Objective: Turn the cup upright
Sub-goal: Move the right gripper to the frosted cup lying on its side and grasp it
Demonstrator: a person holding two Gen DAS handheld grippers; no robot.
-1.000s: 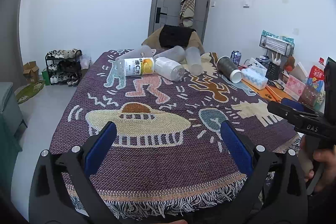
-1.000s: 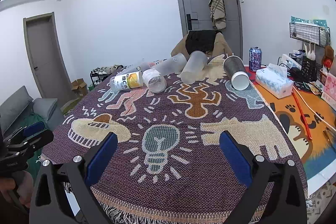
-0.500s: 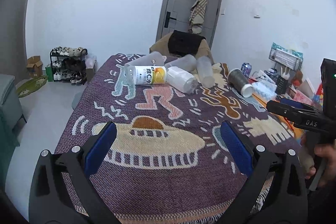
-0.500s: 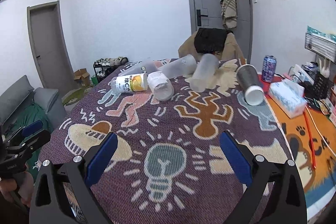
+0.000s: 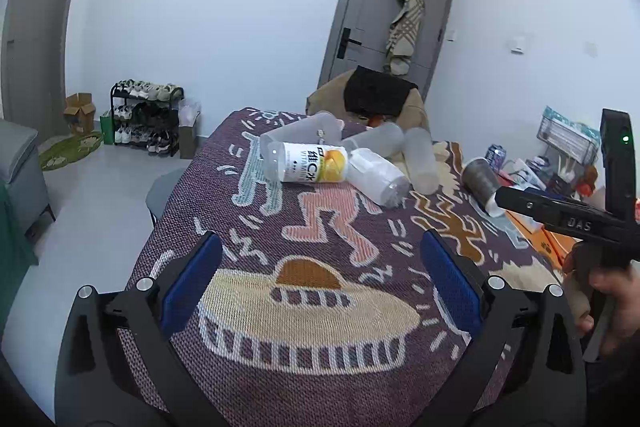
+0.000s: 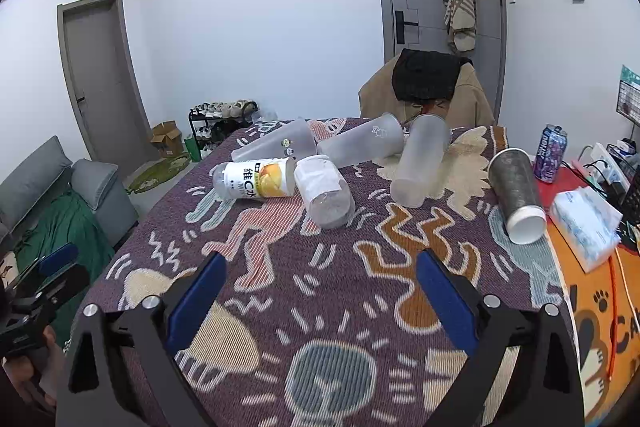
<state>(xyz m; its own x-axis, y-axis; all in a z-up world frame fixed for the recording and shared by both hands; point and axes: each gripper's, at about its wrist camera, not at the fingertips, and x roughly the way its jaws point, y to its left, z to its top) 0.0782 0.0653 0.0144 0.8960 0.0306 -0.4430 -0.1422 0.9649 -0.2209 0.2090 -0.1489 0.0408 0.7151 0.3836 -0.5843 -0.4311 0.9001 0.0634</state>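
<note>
Both the left gripper [image 5: 320,283] and the right gripper [image 6: 320,287] hung wide and empty over the near edge of the table [image 6: 360,307]. The cups lay on their sides toward the far edge: frosted cups [image 6: 420,163], a labelled cup [image 6: 256,179] and a dark cup [image 6: 516,191] near the right edge. Being round and crowded together, a cup would likely roll or knock its neighbours if pinched off-centre.

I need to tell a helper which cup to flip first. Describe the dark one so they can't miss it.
Start from the purple patterned blanket covering the table and go to its right edge, beside the white tissue pack. The dark grey paper cup lies there on its side, alone; unlike the frosted clear cups, it is opaque with a white end.
</note>
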